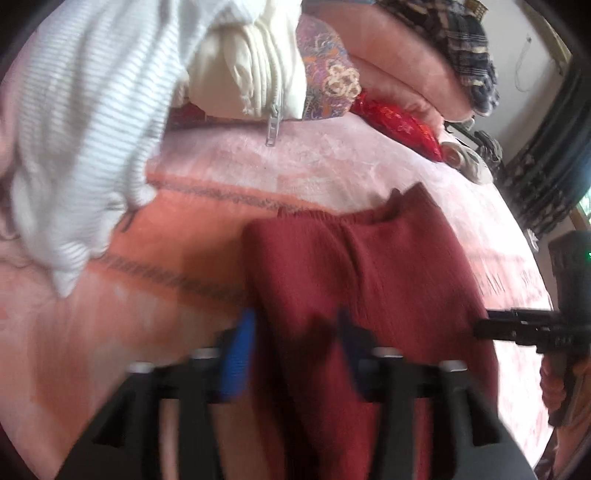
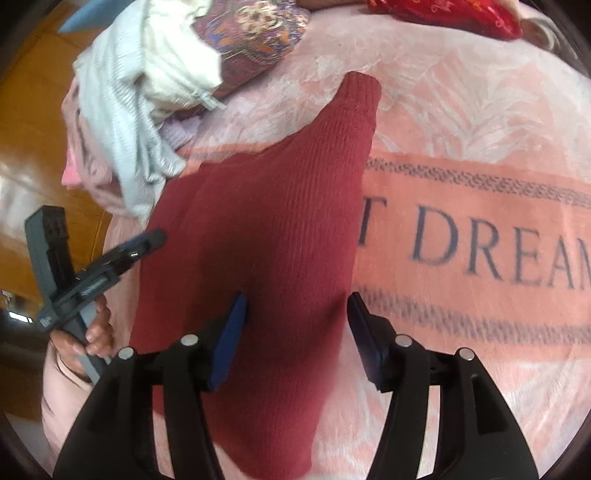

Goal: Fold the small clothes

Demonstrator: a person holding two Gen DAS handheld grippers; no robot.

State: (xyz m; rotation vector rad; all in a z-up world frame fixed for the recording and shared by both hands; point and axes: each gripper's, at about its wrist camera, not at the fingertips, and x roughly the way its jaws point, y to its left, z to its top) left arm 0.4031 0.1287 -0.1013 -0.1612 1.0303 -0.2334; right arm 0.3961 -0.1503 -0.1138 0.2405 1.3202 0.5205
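A dark red knit garment (image 1: 369, 280) lies flat on the pink blanket (image 1: 92, 332), with one narrow end reaching away from me. My left gripper (image 1: 295, 343) hovers over its near edge. Its blue pads stand wide apart, with red cloth beneath and between them, and nothing is pinched. In the right wrist view the same red garment (image 2: 258, 229) runs under my right gripper (image 2: 297, 325), which is open too, one pad over the cloth and one at its right edge. The left gripper (image 2: 147, 240), held by a hand (image 2: 96, 332), sits at the garment's left side. The right gripper (image 1: 491, 328) shows at the far right.
A pile of clothes sits at the far side: a white striped top (image 1: 85, 140), a cream zipped garment (image 1: 255, 81), a patterned purple cloth (image 2: 255, 33) and a red embroidered piece (image 1: 399, 125). The blanket carries dark lettering (image 2: 480, 251). A wooden floor (image 2: 33, 122) lies beyond the bed's left edge.
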